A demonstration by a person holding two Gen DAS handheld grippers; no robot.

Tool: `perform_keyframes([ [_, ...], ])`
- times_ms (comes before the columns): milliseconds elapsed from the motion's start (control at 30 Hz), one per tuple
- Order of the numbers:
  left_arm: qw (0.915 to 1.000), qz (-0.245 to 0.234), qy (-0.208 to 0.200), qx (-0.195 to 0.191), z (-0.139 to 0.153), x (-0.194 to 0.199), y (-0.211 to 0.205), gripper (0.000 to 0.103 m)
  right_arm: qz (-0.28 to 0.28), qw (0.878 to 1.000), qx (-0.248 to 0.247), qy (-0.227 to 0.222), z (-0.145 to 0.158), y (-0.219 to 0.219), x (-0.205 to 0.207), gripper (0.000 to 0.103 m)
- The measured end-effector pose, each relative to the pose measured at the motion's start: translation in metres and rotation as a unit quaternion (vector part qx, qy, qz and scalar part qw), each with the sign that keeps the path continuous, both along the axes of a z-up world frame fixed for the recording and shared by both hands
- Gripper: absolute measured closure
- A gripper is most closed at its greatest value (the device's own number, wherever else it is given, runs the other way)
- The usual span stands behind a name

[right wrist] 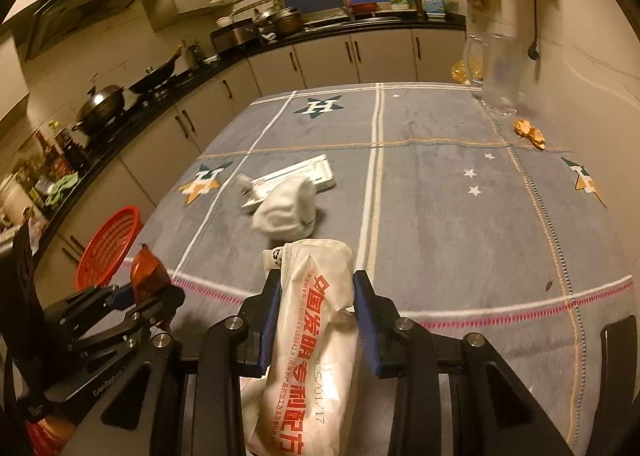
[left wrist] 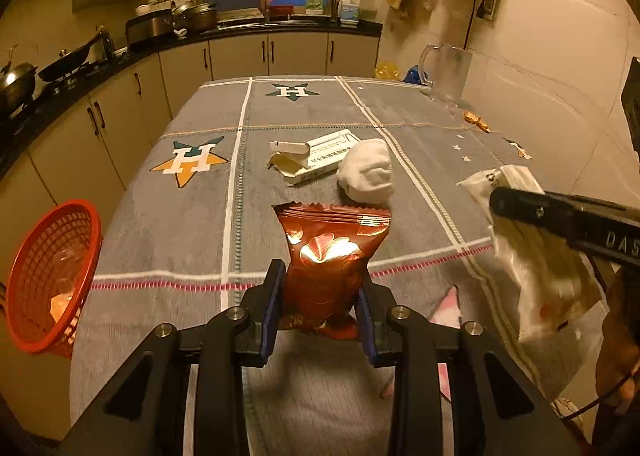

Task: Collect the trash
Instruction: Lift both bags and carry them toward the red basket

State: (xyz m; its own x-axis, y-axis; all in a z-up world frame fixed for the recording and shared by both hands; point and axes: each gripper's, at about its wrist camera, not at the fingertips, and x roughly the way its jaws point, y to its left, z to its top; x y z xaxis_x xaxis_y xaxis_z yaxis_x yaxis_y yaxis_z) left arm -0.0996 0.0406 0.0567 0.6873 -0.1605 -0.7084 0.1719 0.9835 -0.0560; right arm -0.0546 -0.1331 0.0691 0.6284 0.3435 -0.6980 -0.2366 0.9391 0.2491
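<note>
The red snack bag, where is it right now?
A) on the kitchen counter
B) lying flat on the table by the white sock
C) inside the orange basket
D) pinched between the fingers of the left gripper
D: the red snack bag stands up between the fingers of the left gripper, above the tablecloth.
</note>
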Motion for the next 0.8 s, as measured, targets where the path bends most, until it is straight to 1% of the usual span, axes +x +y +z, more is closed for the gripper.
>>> perform_keyframes([
  [233, 0.9999, 0.003, -0.011, 0.009, 0.006, -0.017, -0.002, 0.071, 0.010, 1.000, -0.005, -0.014, 0.008, 0.007, -0.017, 0.065],
  [467, 0.9997, 0.011, -0.022, 0.008, 0.011, -0.025, 0.004, 0.071, 0.018, 0.999, -0.016, -0.022, 0.013, 0.017, -0.026, 0.065],
  [800, 0.9995, 0.022, -0.022, 0.003, 0.009, -0.030, 0.019, 0.071, 0.024, 0.999, -0.025, -0.016, 0.014, 0.034, -0.027, 0.065],
])
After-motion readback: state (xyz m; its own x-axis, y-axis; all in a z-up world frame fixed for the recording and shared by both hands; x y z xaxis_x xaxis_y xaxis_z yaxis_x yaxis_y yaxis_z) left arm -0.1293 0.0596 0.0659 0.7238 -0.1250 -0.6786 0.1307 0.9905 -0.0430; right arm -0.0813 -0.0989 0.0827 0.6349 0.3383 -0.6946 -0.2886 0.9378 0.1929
